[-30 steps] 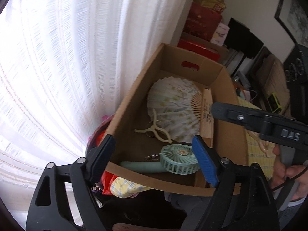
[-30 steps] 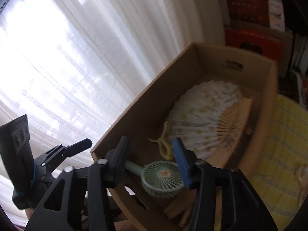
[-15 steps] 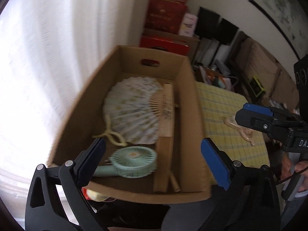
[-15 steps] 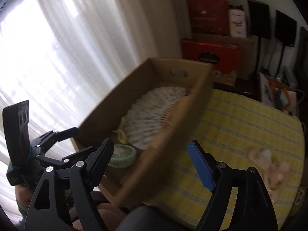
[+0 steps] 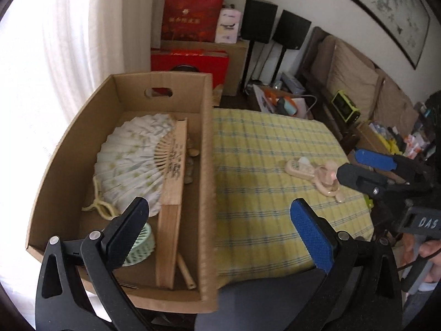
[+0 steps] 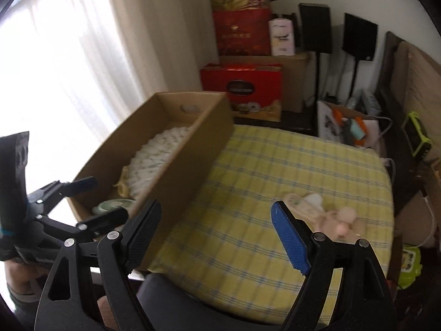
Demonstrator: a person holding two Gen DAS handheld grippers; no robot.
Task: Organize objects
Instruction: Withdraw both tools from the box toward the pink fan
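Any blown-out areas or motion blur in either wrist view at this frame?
Left wrist view: the curtain is overexposed to white, while the cardboard box and folding fan stay fairly sharp. Right wrist view: the curtain is again blown out, and the box wall and pink items on the tablecloth look smeared. Both show fisheye bending at the edges.

This is a room in a home. A white curtain hangs at a bright window. A sofa with soft cushions stands under a framed picture. Red gift boxes and two black speakers sit by the wall.
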